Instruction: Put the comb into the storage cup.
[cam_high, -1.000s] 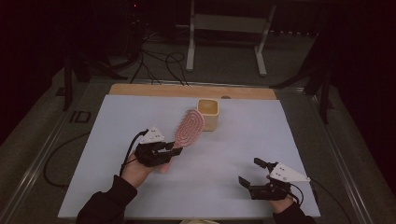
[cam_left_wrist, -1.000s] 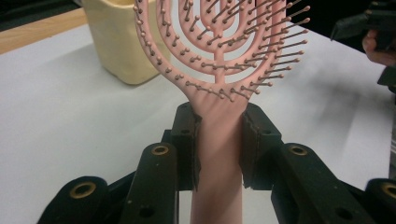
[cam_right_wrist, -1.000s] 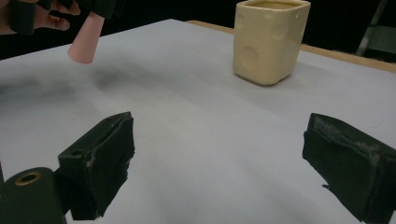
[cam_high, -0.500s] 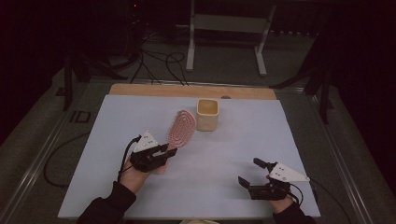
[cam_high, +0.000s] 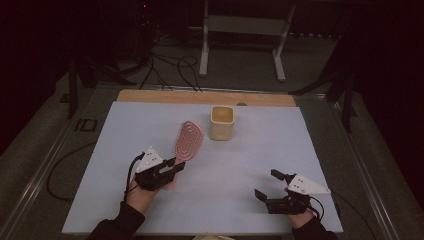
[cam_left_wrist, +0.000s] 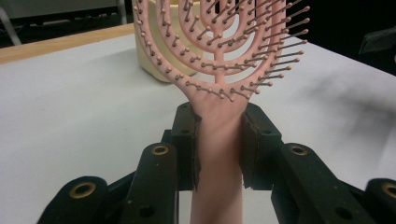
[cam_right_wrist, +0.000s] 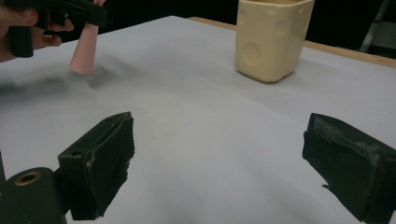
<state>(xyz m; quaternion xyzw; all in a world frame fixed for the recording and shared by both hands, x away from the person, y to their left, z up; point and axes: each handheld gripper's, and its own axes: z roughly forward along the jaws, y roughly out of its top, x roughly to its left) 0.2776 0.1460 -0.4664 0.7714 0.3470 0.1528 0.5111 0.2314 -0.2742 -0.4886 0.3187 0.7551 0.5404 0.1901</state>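
The left gripper (cam_high: 172, 167) clamps the handle of the pink plastic vented hairbrush (cam_left_wrist: 219, 60), whose long axis points away toward the cream square cup (cam_high: 221, 122). The right gripper (cam_high: 270, 186) gapes empty over the white tabletop (cam_high: 260, 150); the room beyond is dark.

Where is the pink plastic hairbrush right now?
In the high view, the pink plastic hairbrush is left of centre, its handle clamped in the left gripper, its head just left of the cream square cup.

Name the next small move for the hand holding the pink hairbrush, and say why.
Probably lower the hairbrush until it lies flat on the white table, then open. The left gripper clamps its handle, whose end sits just above the surface beside the yellow cup.
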